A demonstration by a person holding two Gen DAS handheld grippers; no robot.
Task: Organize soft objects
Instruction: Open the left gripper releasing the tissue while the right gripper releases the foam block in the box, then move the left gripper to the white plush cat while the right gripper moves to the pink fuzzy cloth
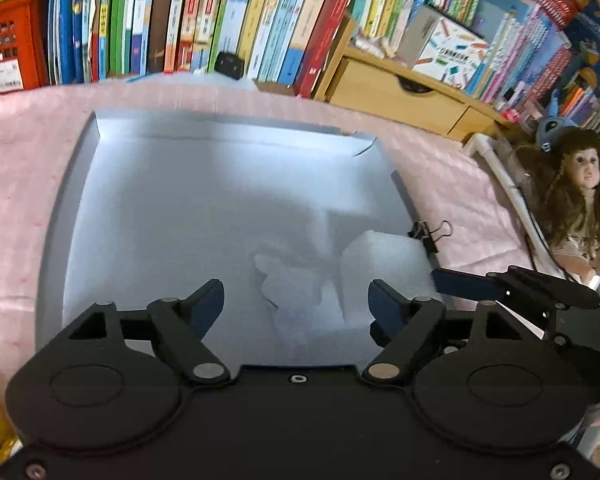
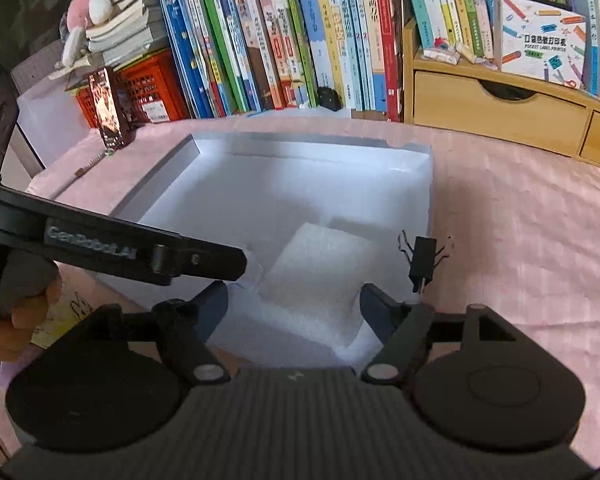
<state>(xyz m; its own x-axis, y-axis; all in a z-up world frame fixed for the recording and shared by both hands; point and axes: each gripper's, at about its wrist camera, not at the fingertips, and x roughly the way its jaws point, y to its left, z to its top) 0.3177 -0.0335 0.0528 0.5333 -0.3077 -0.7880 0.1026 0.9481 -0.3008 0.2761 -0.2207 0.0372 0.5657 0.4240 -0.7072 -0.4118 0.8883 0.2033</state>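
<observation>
A shallow grey cardboard box [image 1: 76, 184] [image 2: 168, 172] lies open on a pink cloth. Inside it, at the near right, sits a white foam block [image 1: 384, 268] [image 2: 320, 276] on a thin white foam sheet [image 1: 288, 292] [image 2: 284, 332]. My left gripper [image 1: 296, 300] is open and empty, hovering over the foam sheet just left of the block. My right gripper [image 2: 292, 304] is open, its fingers either side of the foam block's near end without closing on it. The right gripper's finger shows in the left wrist view [image 1: 468, 286]; the left gripper's arm crosses the right wrist view [image 2: 140, 252].
A black binder clip [image 1: 430, 234] [image 2: 422, 260] grips the box's right wall. A row of books [image 1: 220, 20] [image 2: 300, 40] and a wooden drawer unit [image 1: 400, 92] [image 2: 500, 112] stand behind. A doll [image 1: 580, 200] lies at the right. A red crate [image 2: 148, 88] stands back left.
</observation>
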